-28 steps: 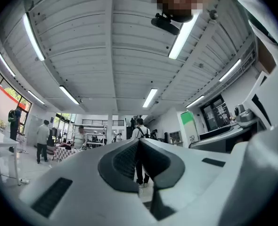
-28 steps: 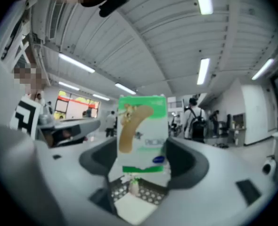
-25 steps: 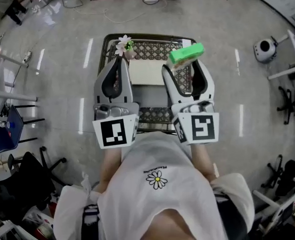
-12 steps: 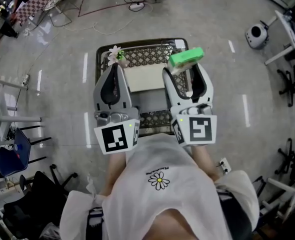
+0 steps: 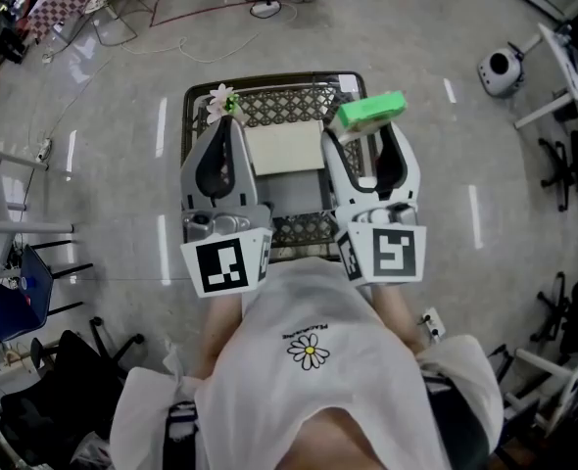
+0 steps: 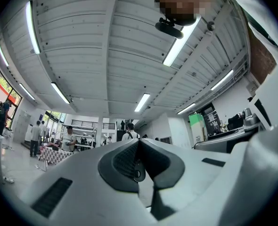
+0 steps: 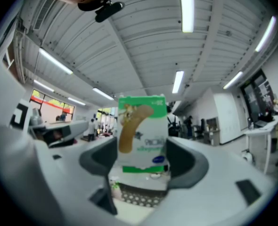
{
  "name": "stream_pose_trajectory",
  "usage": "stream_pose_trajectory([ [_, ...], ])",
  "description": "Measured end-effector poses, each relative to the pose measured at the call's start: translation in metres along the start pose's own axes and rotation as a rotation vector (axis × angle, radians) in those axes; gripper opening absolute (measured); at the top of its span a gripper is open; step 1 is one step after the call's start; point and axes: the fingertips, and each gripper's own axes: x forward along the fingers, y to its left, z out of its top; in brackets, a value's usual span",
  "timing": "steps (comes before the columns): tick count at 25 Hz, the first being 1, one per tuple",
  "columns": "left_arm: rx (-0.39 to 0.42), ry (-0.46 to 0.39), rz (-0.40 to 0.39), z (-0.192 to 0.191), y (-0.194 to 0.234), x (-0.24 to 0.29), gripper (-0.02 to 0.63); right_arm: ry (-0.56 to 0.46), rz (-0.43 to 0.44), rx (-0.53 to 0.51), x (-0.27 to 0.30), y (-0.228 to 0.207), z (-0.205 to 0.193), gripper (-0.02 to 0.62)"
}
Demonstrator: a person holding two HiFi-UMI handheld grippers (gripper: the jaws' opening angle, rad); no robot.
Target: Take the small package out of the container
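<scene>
One small package (image 7: 140, 131), green and white, is clamped between the jaws of the right gripper (image 5: 361, 140). Its lower part is pinched from both sides by the jaw pads, while the upper part projects past the jaw tips. Its long axis is seen to run outward along the line of the jaws, so the pack stands upright in the grip and not crosswise. In the head view only its green top edge is shown, just beyond the tips.

Under the lower edge of the pack, in the gap between the jaws, the patterned mesh of the container (image 5: 291, 98) can be made out. The pack is therefore judged to be raised above the container and not resting in it. A pale flat sheet (image 5: 284, 147) is seen inside the container, on the inner side of the right jaws and between the two grippers.

No part of the pack is touched by the left gripper (image 6: 139, 145). Its jaws are closed together, with nothing seen between them. A small flower (image 5: 220, 99) is seen just past their tips, and whether it is touched cannot be told.

Since the pack is already held by the right jaws, the coming move is judged to be theirs alone: the pack is to be carried sideways, away from the mesh below the jaws, with the grip kept firm
</scene>
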Motion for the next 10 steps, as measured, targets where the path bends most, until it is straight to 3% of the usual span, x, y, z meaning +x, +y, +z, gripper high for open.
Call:
stream_pose_trajectory([
  [10, 0.003, -0.002, 0.004, 0.0, -0.009, 0.0, 0.023, -0.007, -0.002, 0.005, -0.006, -0.01, 0.001, 0.321],
])
